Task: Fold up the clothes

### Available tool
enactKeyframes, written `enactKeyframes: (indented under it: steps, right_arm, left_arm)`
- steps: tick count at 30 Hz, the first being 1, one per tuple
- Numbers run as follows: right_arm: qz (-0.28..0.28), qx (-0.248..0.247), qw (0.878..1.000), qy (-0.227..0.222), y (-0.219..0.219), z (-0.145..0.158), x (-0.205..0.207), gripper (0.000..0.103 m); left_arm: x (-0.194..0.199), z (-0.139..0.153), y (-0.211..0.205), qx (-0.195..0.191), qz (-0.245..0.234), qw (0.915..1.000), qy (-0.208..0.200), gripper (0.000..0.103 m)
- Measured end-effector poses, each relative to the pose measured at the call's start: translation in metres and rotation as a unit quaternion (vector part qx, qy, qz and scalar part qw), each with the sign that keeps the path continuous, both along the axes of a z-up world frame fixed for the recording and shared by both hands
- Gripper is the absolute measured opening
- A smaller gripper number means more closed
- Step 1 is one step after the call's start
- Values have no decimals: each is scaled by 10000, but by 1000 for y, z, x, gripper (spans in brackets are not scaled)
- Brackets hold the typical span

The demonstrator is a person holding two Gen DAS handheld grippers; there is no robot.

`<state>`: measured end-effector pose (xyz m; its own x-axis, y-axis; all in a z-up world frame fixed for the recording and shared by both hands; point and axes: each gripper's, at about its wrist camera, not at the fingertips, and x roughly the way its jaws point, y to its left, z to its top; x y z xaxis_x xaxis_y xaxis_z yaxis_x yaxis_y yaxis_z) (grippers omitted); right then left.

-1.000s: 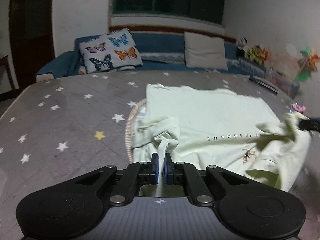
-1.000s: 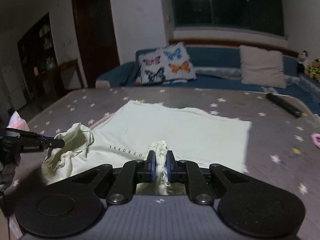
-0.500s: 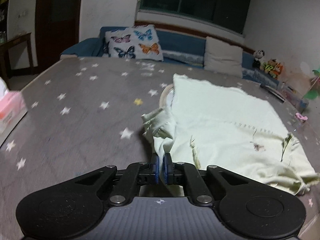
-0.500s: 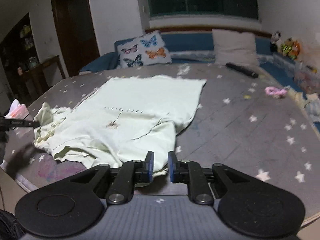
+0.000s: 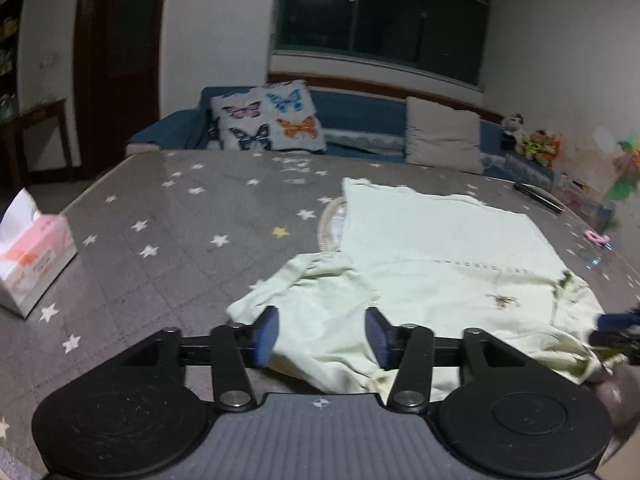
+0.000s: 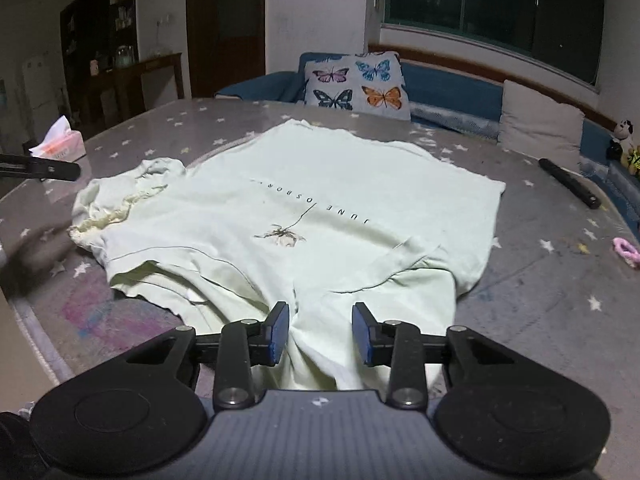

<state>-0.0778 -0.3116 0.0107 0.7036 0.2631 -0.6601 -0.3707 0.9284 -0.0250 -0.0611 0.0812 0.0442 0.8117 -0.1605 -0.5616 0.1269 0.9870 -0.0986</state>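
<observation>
Right wrist view shows the grey star-patterned surface (image 6: pixel 540 288) carrying a pale green T-shirt (image 6: pixel 320 184), spread mostly flat with its printed side up; the lettering and a small flower print sit near the middle. One sleeve is bunched at the shirt's left edge (image 6: pixel 120 196), and the near part lies in loose folds that run up to the camera. Behind the surface stands a blue sofa (image 6: pixel 448 80) with a butterfly cushion (image 6: pixel 356 84) and a plain beige cushion (image 6: pixel 540 120). A tissue box (image 6: pixel 60 144) sits at the far left of the surface, a black remote-like bar (image 6: pixel 568 182) at the far right, and a small pink ring (image 6: pixel 626 250) near the right edge.

The right hand-held gripper (image 6: pixel 320 332) has its jaws spread wide, with shirt fabric lying loose between the blue pads (image 6: pixel 278 332). In the left wrist view, the left hand-held gripper (image 5: pixel 322 336) is likewise wide apart above the crumpled sleeve, gripping nothing. The right one's tips show there at the right edge, just beside the shirt.
</observation>
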Motion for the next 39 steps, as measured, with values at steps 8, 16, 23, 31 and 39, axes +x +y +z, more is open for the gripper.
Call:
enactKeyframes:
  steps: [8, 16, 23, 31, 39]
  right_arm:
    - [-256, -19, 9997, -13, 0, -12, 4, 2]
    - [-1587, 260, 9841, -753, -69, 31, -39, 1]
    - [-2731, 44, 9609, -452, -115, 16, -68, 3]
    - [-1308, 318, 9898, -475, -75, 26, -68, 16]
    - [404, 411, 9982, -153, -4, 22, -52, 28]
  left_arm:
    - [-6, -19, -58, 198, -1192, 9925, 166, 60]
    - [-5, -34, -97, 388, -1915, 9805, 214, 53]
    - [-2, -46, -104, 598, -2043, 9765, 344, 44]
    - [-3, -49, -103, 751, -2056, 9750, 374, 19]
    - [-13, -30, -93, 698, -2019, 9769, 87, 6]
